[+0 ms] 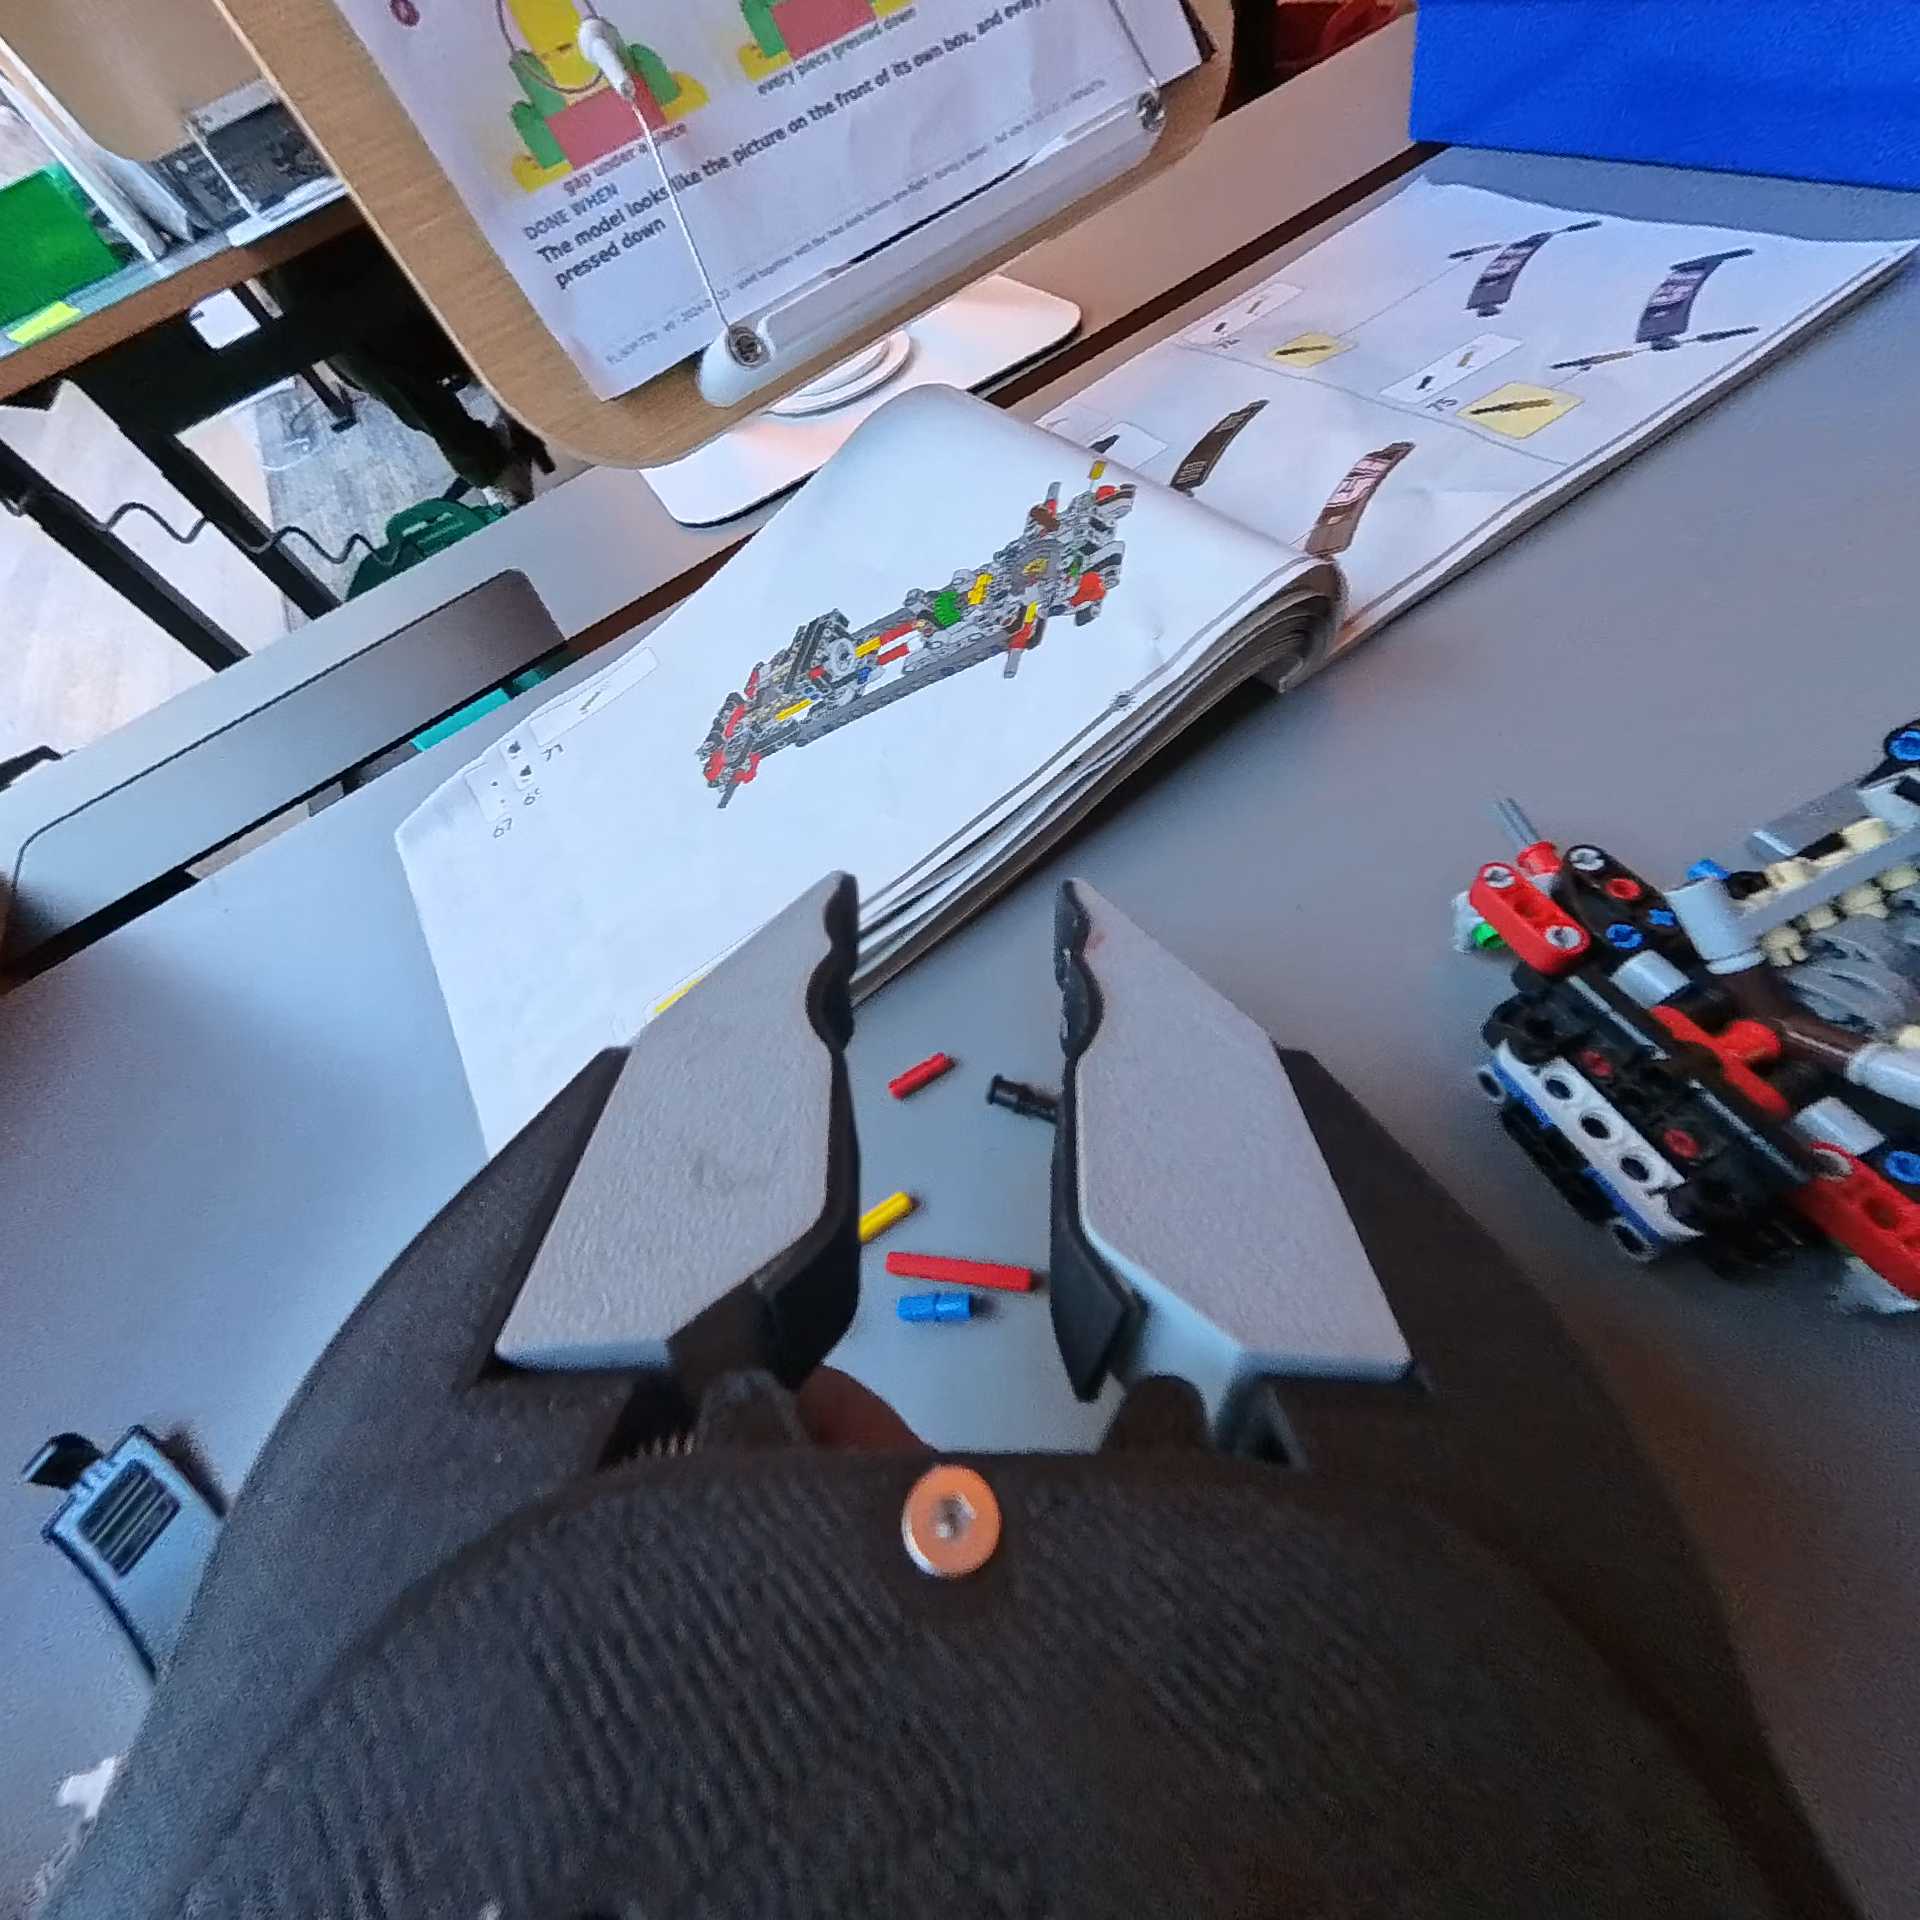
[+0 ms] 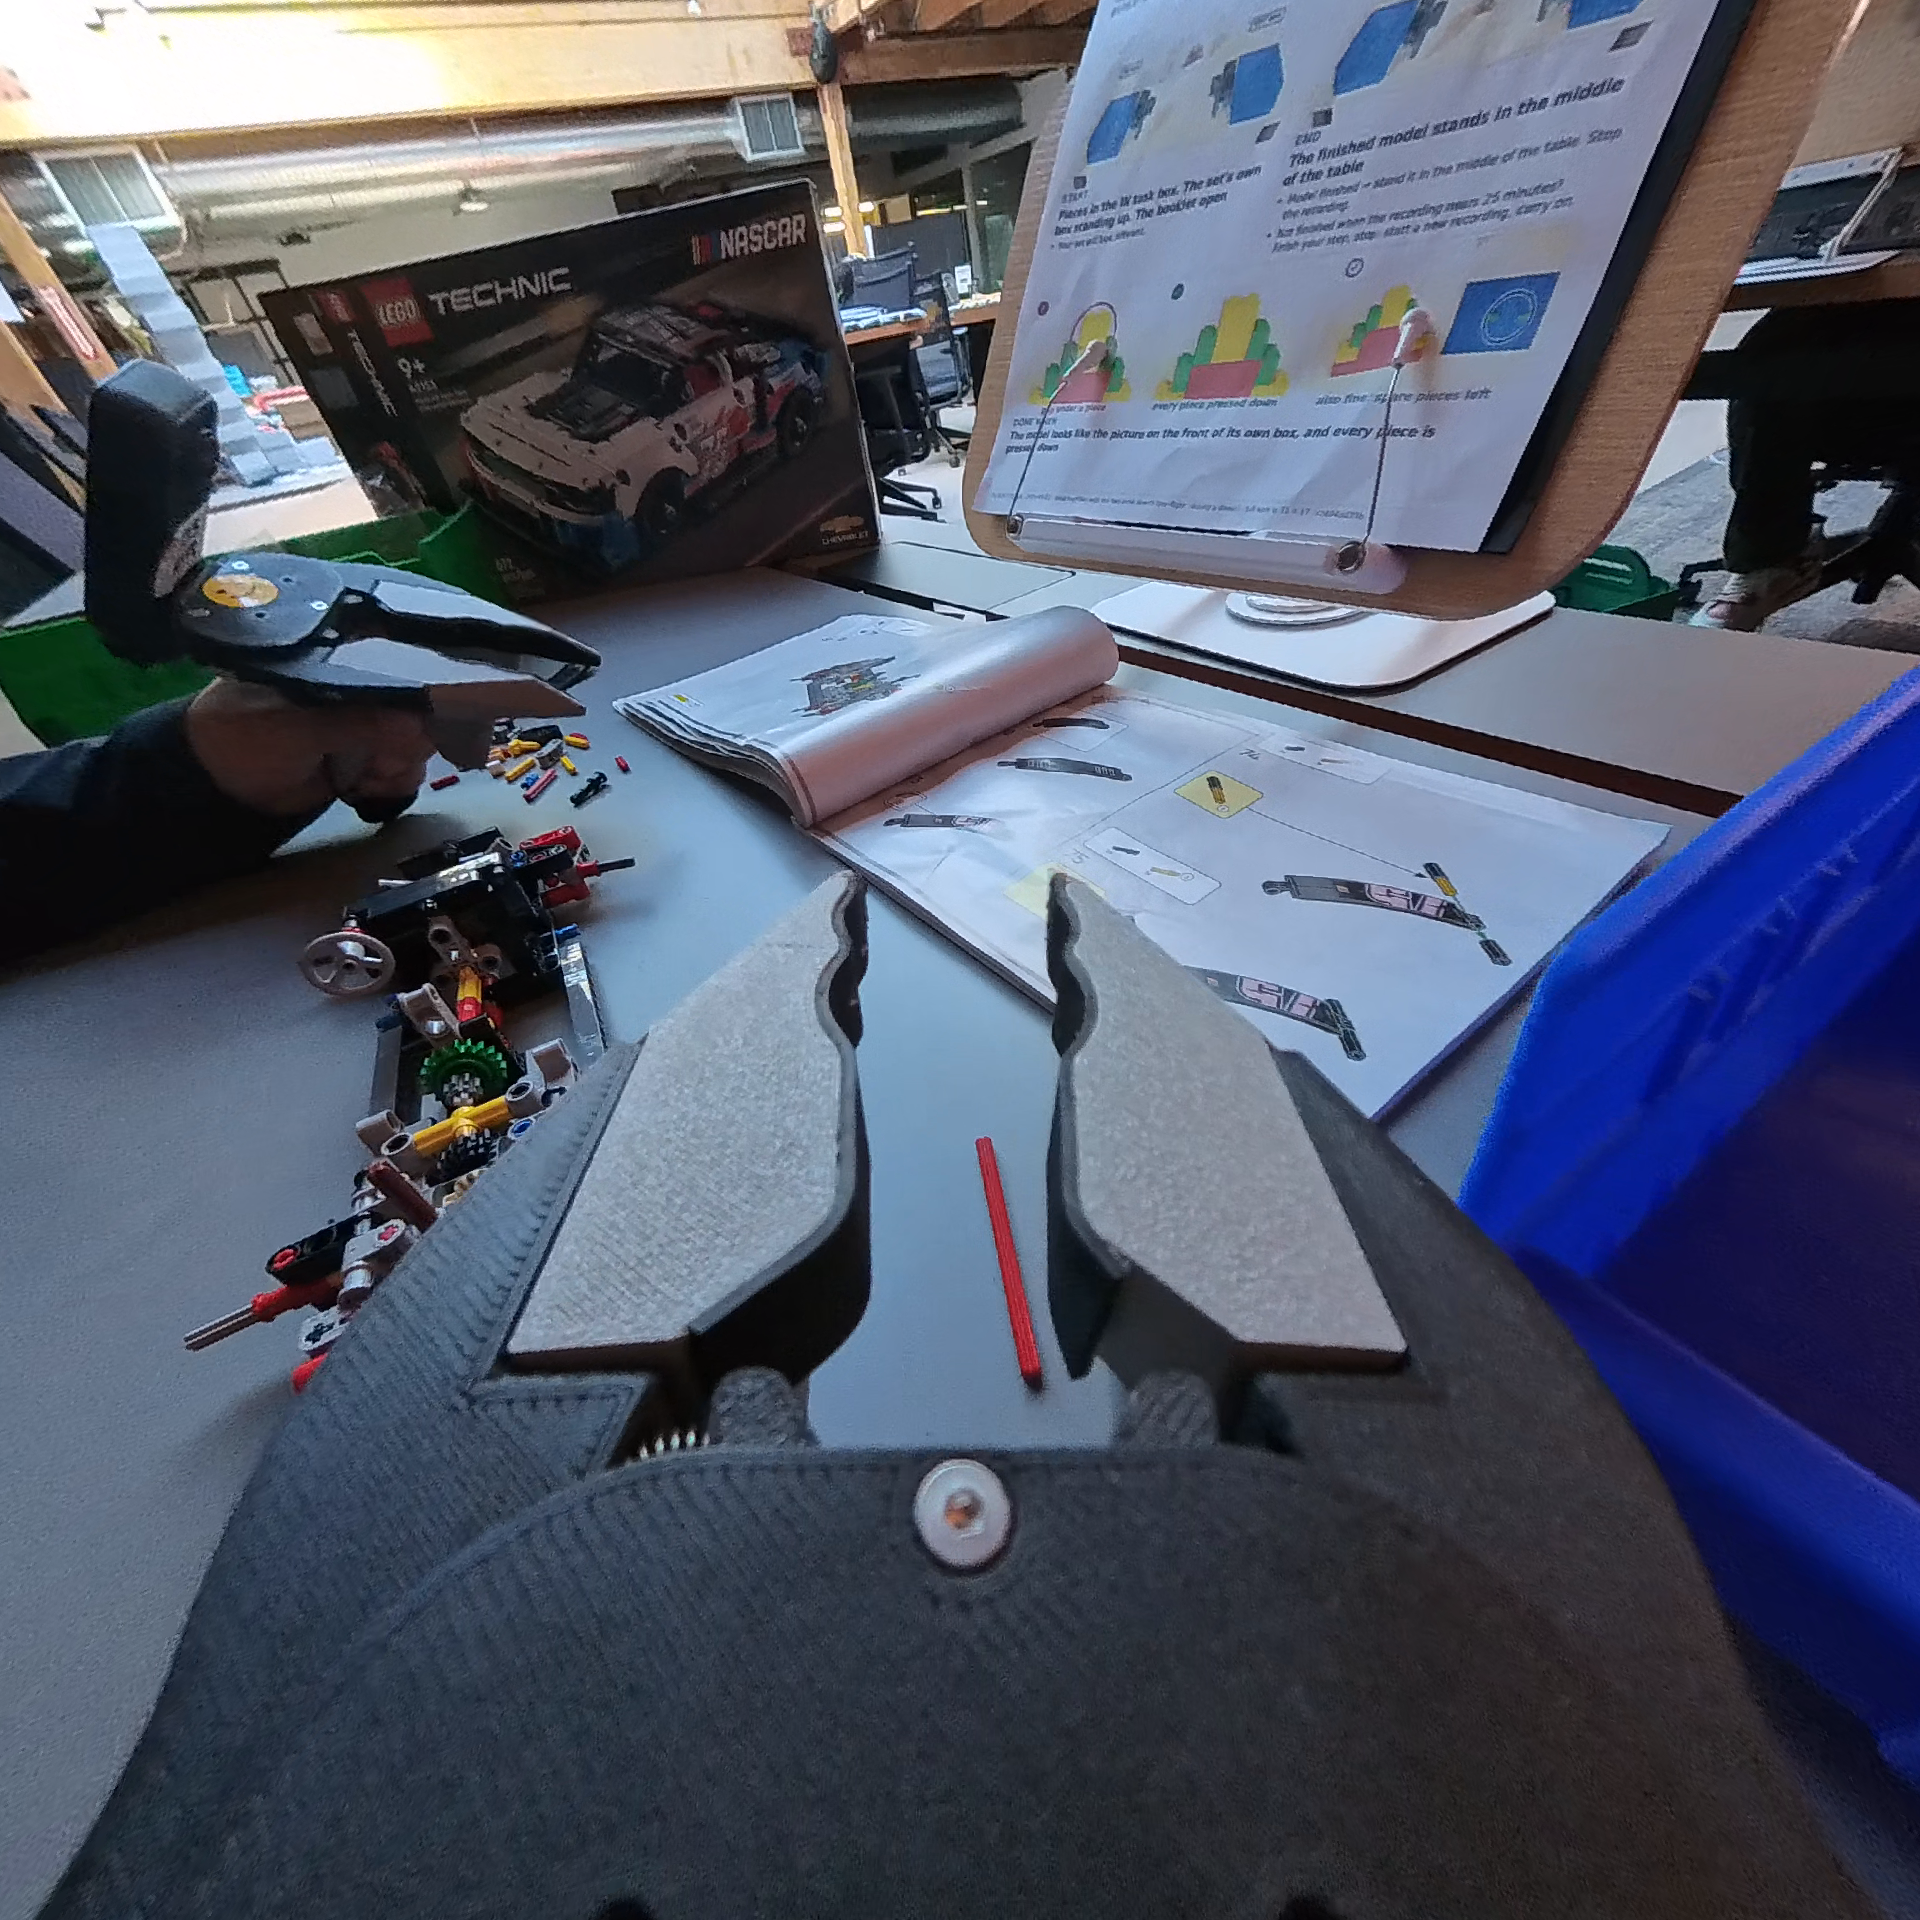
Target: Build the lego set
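Left wrist view: the left hand-held gripper point(image 1: 956, 914) hangs over the grey surface point(image 1: 1351, 883) with its fingers spread and nothing between the pads. Below the gap lie loose small parts — a short red pin point(image 1: 921, 1075), a black pin point(image 1: 1018, 1094), a yellow pin point(image 1: 885, 1216), a longer red axle point(image 1: 961, 1271) and a blue pin point(image 1: 935, 1308). Just beyond the fingertips lies the open instruction booklet point(image 1: 883, 665), its left pages curling up. To the right stands a partly built brick vehicle chassis point(image 1: 1704, 1070); only a corner of a blue bin point(image 1: 1662, 83) shows, its inside hidden. A sheet stand point(image 1: 727, 156) rises behind the booklet.

Right wrist view: the right hand-held gripper point(image 2: 956, 914) is also spread and bare, above a thin red axle point(image 2: 1006, 1257) lying on the surface. The blue bin point(image 2: 1714, 1039) stands close on the right — whether anything is in it I cannot tell. This view alone shows the set's printed box point(image 2: 582, 384) standing upright, a green bin point(image 2: 94, 665) beside it, and the other gripper held in a person's hand point(image 2: 312, 748) over the scattered pins. The chassis point(image 2: 447, 997) lies to the left, with a green gear point(image 2: 468, 1065) showing.
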`<state>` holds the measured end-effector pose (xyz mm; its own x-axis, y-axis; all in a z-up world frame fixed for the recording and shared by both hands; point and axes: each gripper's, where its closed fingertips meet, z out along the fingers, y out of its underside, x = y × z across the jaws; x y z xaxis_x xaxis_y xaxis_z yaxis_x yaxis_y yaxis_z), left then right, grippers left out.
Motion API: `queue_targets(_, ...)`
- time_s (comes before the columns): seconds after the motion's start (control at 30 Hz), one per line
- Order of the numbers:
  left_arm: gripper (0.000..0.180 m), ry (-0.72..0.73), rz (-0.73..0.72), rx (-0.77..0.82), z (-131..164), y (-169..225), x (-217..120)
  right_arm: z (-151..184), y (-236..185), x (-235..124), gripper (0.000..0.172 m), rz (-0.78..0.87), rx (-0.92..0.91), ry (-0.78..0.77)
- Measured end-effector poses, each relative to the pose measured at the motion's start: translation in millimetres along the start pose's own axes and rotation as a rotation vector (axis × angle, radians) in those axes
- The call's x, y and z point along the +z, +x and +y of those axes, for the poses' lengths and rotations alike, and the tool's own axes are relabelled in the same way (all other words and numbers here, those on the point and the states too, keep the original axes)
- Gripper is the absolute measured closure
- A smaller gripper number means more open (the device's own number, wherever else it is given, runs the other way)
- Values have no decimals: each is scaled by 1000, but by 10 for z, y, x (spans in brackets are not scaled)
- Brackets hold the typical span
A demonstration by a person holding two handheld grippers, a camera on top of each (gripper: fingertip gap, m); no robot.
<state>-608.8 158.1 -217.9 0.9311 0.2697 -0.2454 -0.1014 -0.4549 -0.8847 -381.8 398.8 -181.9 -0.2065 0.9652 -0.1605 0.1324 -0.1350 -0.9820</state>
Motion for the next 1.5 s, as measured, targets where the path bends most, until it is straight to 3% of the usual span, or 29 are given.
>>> queue_targets(0.4, 146, 8, -1, -43, 13, -59, -7, -20, 73, -29, 140, 60, 6, 20)
queue_targets(1.03, 145, 46, 106, 4, -79, 284, -49, -12, 3, 63, 140, -2, 11, 7)
queue_targets(1.5, 145, 98, 140, -113, -141, 249, -105, -96, 92, -88, 139, 101, 1, 87)
